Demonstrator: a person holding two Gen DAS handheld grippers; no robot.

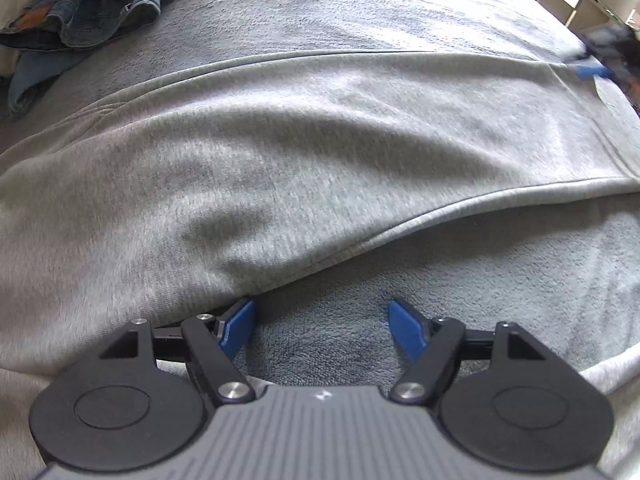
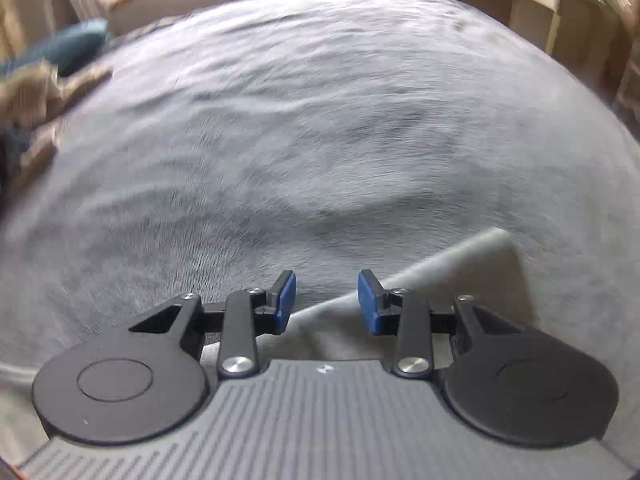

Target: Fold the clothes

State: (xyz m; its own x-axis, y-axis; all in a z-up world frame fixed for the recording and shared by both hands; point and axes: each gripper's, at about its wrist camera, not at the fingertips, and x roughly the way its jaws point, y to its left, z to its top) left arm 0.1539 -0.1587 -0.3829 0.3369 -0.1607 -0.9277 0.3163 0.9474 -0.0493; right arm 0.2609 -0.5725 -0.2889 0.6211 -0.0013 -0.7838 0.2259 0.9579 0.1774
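A light grey sweat garment (image 1: pixel 256 152) lies spread across the grey fleece bed cover (image 1: pixel 500 272). My left gripper (image 1: pixel 322 330) is open and empty, low over the cover just in front of the garment's near hem; its left pad (image 1: pixel 240 326) sits at the hem's edge. In the left wrist view the right gripper's blue tip (image 1: pixel 592 71) shows at the garment's far right corner. In the right wrist view my right gripper (image 2: pixel 327 302) is open and empty above a corner of the grey garment (image 2: pixel 460 264). That view is blurred.
A pile of jeans and plaid clothes (image 1: pixel 100 4) lies at the back left of the bed; it also shows blurred in the right wrist view (image 2: pixel 44 92). Wooden shelving (image 2: pixel 552 12) stands beyond the bed's right side.
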